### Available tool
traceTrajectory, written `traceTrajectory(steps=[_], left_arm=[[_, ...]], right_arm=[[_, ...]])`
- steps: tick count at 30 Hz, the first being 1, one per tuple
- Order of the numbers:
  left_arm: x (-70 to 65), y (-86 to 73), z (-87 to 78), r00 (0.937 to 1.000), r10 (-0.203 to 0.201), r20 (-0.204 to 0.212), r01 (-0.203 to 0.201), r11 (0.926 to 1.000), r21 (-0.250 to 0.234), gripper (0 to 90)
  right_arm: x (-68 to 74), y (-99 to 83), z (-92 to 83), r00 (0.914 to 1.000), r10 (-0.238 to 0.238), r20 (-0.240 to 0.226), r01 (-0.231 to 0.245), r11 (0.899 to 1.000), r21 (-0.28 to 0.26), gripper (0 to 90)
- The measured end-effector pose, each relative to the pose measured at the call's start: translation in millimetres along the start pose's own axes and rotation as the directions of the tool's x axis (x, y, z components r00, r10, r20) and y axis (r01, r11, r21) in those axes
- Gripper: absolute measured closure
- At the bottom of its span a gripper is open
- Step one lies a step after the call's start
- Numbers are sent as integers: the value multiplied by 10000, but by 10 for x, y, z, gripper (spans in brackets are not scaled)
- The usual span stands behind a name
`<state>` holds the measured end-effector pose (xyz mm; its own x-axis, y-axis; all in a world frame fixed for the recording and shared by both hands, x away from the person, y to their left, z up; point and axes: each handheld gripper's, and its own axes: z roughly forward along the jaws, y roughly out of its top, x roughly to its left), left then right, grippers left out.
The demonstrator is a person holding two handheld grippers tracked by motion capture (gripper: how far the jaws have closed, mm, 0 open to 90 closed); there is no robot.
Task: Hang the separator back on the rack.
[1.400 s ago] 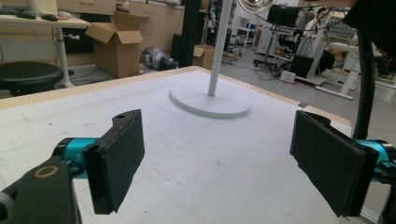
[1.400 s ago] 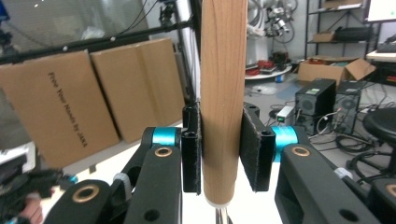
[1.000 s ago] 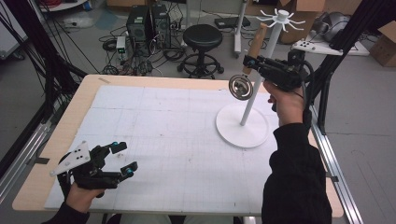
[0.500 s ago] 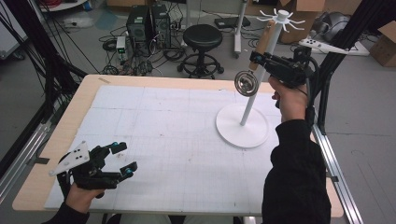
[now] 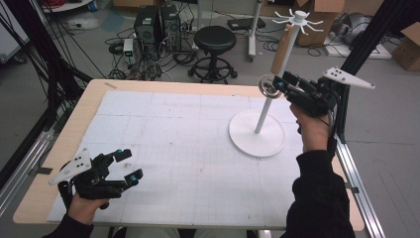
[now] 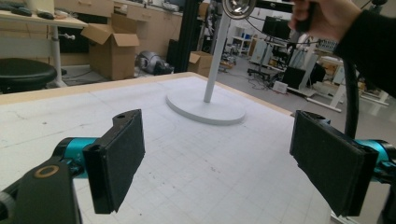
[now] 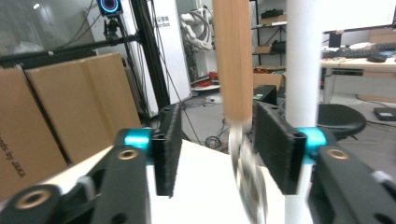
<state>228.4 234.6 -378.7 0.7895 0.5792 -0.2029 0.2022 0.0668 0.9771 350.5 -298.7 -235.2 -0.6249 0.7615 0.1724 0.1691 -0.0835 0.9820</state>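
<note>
- The right gripper [image 5: 275, 85], raised beside the stand [image 5: 257, 139], has just been opening its jaws.
- A ladle [image 5: 269, 87] with a wooden handle hangs between the parted pads, its metal bowl blurred in the right gripper view.
- The left gripper [image 5: 126, 164] rests low over the tabletop [image 5: 178, 148], jaws wide apart, nothing between them.
</note>
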Motion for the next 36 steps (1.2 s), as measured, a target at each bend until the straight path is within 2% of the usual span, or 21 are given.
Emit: traceTrajectory(steps=[3,4,8,10,12,16,19,22,26,31,36], left_arm=[[17,-1,-2,10000,-41,-65,41,10000,-34,183],[23,-1,-3,10000,-42,-61,42,10000,-8,183],[46,-8,19,9999,-26,-100,27,10000,61,182],[52,-12,26,9998,-8,-199,9,10000,71,181],[52,-10,28,9997,-37,-255,38,10000,10,181],[77,-7,23,9994,-51,-351,50,10000,-24,181],[88,-17,15,9990,-106,-428,104,9999,-58,181],[78,-18,0,9986,-37,-529,33,10000,-85,181],[63,-11,-16,9986,22,-535,-29,9999,-120,181],[60,-9,-26,9983,11,-591,-22,9998,-177,181],[75,-15,-39,9978,-36,-668,25,9999,-168,181]], right_arm=[[22,-166,-148,9987,-358,357,358,9994,19,396],[46,-243,-208,9977,-498,464,489,9986,213,373],[163,-526,-398,9914,-1151,628,1122,9926,474,295],[222,-669,-483,9885,-1320,732,1275,9898,636,264],[285,-865,-594,9880,-1325,792,1262,9888,802,232],[371,-1205,-746,9917,-928,895,835,9912,1027,201],[440,-1463,-839,9874,-1087,1151,927,9863,1365,186],[472,-1537,-870,9905,-940,1005,759,9824,1708,180],[543,-1522,-879,9877,-1243,946,1072,9799,1681,178],[570,-1500,-881,9866,-1326,947,1169,9810,1551,178],[554,-1500,-879,9922,-956,797,837,9864,1418,178]])
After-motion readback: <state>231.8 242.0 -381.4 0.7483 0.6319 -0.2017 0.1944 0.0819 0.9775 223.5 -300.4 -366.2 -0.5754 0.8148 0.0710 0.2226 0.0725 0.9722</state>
